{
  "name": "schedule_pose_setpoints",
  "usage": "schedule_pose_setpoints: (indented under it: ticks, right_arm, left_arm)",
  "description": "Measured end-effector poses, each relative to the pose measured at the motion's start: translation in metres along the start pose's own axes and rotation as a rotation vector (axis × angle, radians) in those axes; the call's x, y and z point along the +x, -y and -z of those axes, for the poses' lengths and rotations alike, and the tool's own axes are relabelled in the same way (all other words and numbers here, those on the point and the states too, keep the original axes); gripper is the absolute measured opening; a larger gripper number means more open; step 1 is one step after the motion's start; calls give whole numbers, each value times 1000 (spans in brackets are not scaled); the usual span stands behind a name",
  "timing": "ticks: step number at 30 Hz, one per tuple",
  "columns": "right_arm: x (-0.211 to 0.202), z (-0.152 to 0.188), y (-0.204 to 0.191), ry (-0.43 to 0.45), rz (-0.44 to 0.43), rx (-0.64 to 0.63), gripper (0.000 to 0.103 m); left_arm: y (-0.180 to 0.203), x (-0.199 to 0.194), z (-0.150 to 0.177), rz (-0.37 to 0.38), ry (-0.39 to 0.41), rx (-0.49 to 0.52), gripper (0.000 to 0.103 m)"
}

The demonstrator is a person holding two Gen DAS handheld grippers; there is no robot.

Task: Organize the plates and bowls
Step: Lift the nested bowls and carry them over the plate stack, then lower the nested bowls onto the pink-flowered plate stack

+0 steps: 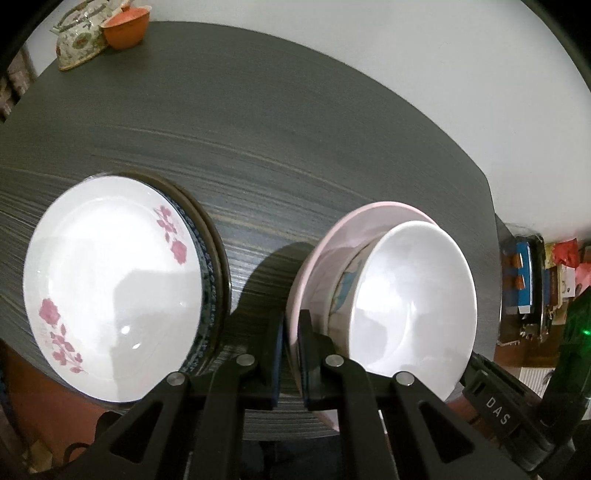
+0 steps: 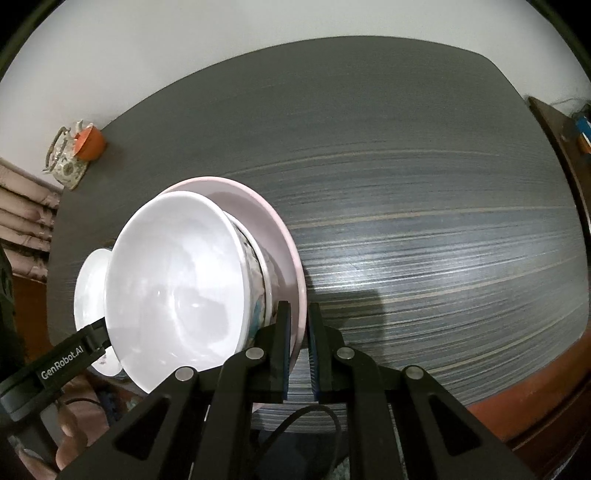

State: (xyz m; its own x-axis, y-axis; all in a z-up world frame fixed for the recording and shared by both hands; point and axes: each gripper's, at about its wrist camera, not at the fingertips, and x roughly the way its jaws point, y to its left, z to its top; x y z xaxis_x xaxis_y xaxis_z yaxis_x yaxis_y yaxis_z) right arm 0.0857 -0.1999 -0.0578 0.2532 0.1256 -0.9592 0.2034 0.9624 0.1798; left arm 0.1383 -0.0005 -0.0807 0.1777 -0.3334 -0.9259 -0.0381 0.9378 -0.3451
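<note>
Black plastic jaws of the left gripper pinch the near left rim of a pale pink plate, one finger outside the rim and one inside, while the right gripper clamps the same plate on its opposite, right-hand edge in the same way. Both pairs of jaws stand nearly pressed together, only the thin rim between them. Inside the pink plate sits a bowl with a blue printed pattern on its outer wall, and nested in that bowl is a plain white bowl whose glossy hollow faces the cameras. In the right wrist view the white bowl fills the space just left of the fingers. To the left of the left gripper, apart from the pink plate, lies a separate stack topped by a white plate with pink flowers, with a blue-patterned rim and a dark rim showing beneath it. All rest on a dark grey streaked table. At the table's far left corner stand a floral teapot and an orange bowl, touching each other.
</note>
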Motion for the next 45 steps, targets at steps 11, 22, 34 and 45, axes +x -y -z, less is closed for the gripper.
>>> schedule_pose_setpoints:
  ticks: [11,22,34,45]
  right_arm:
    - [-21,-6,-35,21,-29,-71,11]
    - [-23,-3,-89,-6,-83,-160,11]
    - [-7,2,-149,-45,-114,-241,11]
    - [17,11,-174,-81,-99,-256,11]
  left_arm:
    - [-16,-38,-2,-28,61,-27,5]
    - [-58,-70,4,-82,112,-88,6]
    - [-115,-79,18,-118,121,-181,6]
    - [-143,-76,20,-110,103,-211,5]
